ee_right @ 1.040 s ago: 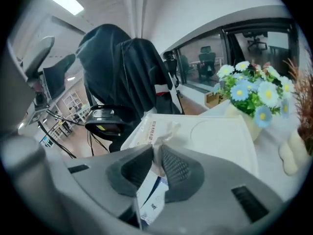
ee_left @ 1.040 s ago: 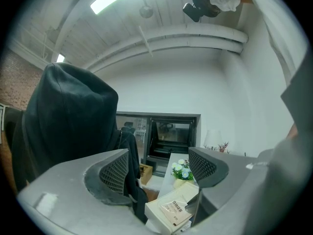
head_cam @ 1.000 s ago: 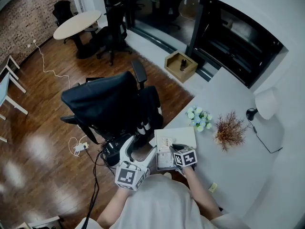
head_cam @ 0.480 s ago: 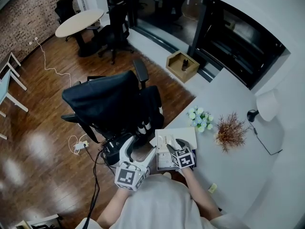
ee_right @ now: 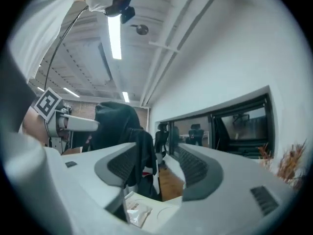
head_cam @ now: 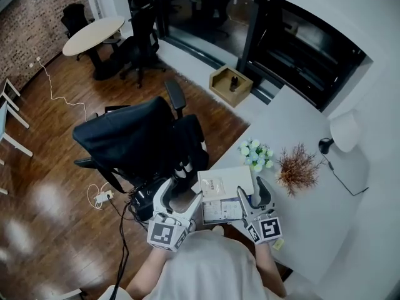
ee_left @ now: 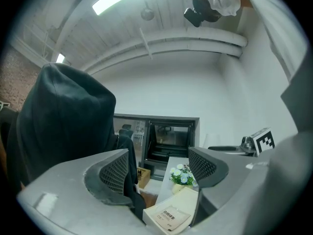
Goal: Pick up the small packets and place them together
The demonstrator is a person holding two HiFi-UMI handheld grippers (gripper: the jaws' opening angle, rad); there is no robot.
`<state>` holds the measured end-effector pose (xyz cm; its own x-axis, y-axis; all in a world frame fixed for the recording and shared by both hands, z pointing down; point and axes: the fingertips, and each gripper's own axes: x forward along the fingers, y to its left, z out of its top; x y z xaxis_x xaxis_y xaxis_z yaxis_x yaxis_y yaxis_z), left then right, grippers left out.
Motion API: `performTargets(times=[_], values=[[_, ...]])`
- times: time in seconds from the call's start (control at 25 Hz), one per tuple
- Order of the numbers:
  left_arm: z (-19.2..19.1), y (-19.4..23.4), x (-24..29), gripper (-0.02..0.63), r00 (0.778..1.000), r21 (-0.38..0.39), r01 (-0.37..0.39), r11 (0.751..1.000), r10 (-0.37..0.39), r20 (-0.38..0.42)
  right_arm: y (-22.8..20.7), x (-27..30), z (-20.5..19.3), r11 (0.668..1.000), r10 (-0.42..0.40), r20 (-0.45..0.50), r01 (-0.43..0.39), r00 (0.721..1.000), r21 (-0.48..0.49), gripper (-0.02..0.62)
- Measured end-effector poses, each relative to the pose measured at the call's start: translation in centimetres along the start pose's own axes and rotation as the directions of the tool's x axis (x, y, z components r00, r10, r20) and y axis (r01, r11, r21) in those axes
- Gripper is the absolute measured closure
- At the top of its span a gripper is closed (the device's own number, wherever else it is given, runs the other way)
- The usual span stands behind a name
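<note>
A person stands at the near edge of a white desk (head_cam: 300,217) with a two-jaw claw in each hand. The left gripper (head_cam: 183,191) hangs just off the desk's near left corner, over the seat of a black office chair draped in a dark jacket (head_cam: 134,139). Its jaws stand well apart with nothing between them, as the left gripper view shows (ee_left: 159,165). The right gripper (head_cam: 251,191) is held above the desk's near edge. Its jaws have just been opening and now stand partly apart, gripping nothing; only the room shows through the gap in the right gripper view (ee_right: 156,168). A cream rectangular book (head_cam: 236,179) lies at the near left corner of the desk. A small flat beige paper packet (head_cam: 214,184) rests on its left end, and it shows below the left claw too (ee_left: 169,218). Just nearer the person, touching the book's near side, lies a flat white sheet (head_cam: 220,210). On it sits a crinkled, pale, part-clear packet (ee_right: 137,212), beneath the right claw's left jaw and apart from it. Farther in along the desk's left edge stands a small bunch of white and blue flowers (head_cam: 255,154), with a tuft of dry reddish-brown twigs (head_cam: 296,169) beside it.
</note>
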<state>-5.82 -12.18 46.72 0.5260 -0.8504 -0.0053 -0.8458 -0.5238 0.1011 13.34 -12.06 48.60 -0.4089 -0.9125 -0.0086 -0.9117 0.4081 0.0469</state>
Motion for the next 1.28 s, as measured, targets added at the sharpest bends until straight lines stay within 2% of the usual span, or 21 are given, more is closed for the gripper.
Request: performTargets(times=[0.04,0.08,0.28,0.44,0.48,0.6,0.68,0.72,0.76,0.8,0.88,0.96,1.04,1.12,1.24,1.28], values=[[0.2,-0.1,0.0,0.239,1.000,0.013,0.002,1.000,-0.003,0.002,-0.5,-0.6,1.1,1.000,-0.026,0.032,0.026,0.999,-0.008,0.243],[0.2,-0.2,0.1,0.239,1.000,0.022,0.005,1.000,-0.005,0.006,-1.0,-1.3,2.0,0.999,-0.051,0.060,0.052,0.997,-0.006,0.192],[0.3,-0.2,0.3,0.236,1.000,0.013,0.004,1.000,-0.005,0.023,-2.2,-3.1,4.3,0.992,-0.117,0.109,0.121,0.987,-0.028,0.193],[0.2,-0.5,0.7,0.247,1.000,0.033,0.007,0.999,-0.007,-0.003,-2.5,-3.4,4.3,0.993,-0.104,0.094,0.108,0.990,-0.046,0.194],[0.1,-0.6,0.8,0.247,1.000,0.035,0.011,0.999,-0.011,-0.005,-2.4,-3.4,3.9,0.995,-0.082,0.073,0.086,0.994,-0.048,0.223],[0.2,-1.0,0.9,0.249,1.000,0.021,0.024,1.000,-0.024,0.003,-2.6,-3.2,0.3,0.999,-0.028,-0.075,0.025,0.997,-0.045,0.230],[0.1,-1.1,0.8,0.249,1.000,0.007,0.028,1.000,-0.028,0.005,-2.1,-3.1,-3.7,0.998,0.045,-0.240,-0.053,0.970,-0.029,0.230],[0.0,-1.2,0.7,0.249,1.000,0.004,0.030,1.000,-0.030,0.003,-1.4,-3.2,-6.0,0.994,0.101,-0.331,-0.111,0.938,-0.013,0.230],[-0.2,-1.2,0.7,0.249,0.999,0.001,0.032,0.999,-0.032,-0.001,-0.6,-3.4,-8.5,0.985,0.158,-0.422,-0.171,0.893,0.008,0.230],[-0.4,-1.3,0.6,0.249,0.999,-0.001,0.033,0.999,-0.033,-0.006,0.3,-3.8,-11.1,0.973,0.212,-0.510,-0.230,0.834,0.029,0.230],[-0.7,-1.4,0.5,0.249,0.999,-0.004,0.034,0.999,-0.034,-0.014,2.4,-4.7,-16.3,0.937,0.298,-0.668,-0.344,0.682,0.066,0.231],[-0.9,-1.5,0.4,0.249,0.999,-0.008,0.034,0.999,-0.034,-0.020,4.0,-5.5,-20.7,0.901,0.326,-0.779,-0.424,0.535,0.086,0.230],[-0.9,-1.5,0.2,0.250,0.999,-0.011,0.032,0.999,-0.033,-0.024,4.9,-6.1,-24.1,0.876,0.326,-0.845,-0.472,0.424,0.101,0.230],[-0.9,-1.5,0.0,0.250,0.999,-0.011,0.029,1.000,-0.030,-0.024,5.5,-6.5,-26.3,0.857,0.319,-0.884,-0.503,0.343,0.114,0.232],[-0.9,-1.4,-0.3,0.250,0.999,-0.013,0.023,1.000,-0.023,-0.024,5.9,-6.2,-27.9,0.825,0.281,-0.917,-0.559,0.282,0.081,0.230],[-0.9,-1.3,-0.5,0.250,1.000,-0.015,0.019,1.000,-0.019,-0.024,5.9,-6.1,-28.3,0.810,0.261,-0.929,-0.583,0.263,0.063,0.260]])
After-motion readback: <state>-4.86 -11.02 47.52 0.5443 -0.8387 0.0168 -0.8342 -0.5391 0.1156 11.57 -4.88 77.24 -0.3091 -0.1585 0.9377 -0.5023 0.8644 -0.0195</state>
